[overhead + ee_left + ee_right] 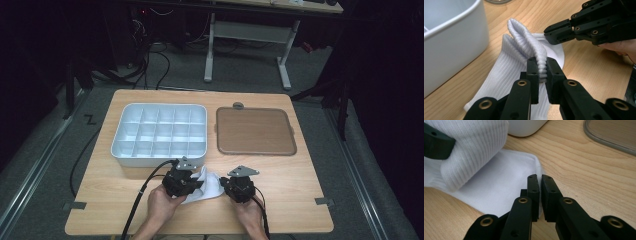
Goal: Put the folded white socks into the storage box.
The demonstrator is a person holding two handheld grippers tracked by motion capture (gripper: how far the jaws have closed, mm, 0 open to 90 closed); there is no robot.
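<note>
On the near middle of the bench (pixel 280 200), just in front of the white compartment tray (pixel 159 135), the white sock (pixel 524 57) lies with its ribbed cuff pinched up by the left hand-held gripper (pixel 542 71), while the right hand-held gripper (pixel 540 192) is clamped on its smooth edge.

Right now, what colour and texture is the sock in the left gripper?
White, ribbed knit sock; clearest in the left gripper view.
</note>
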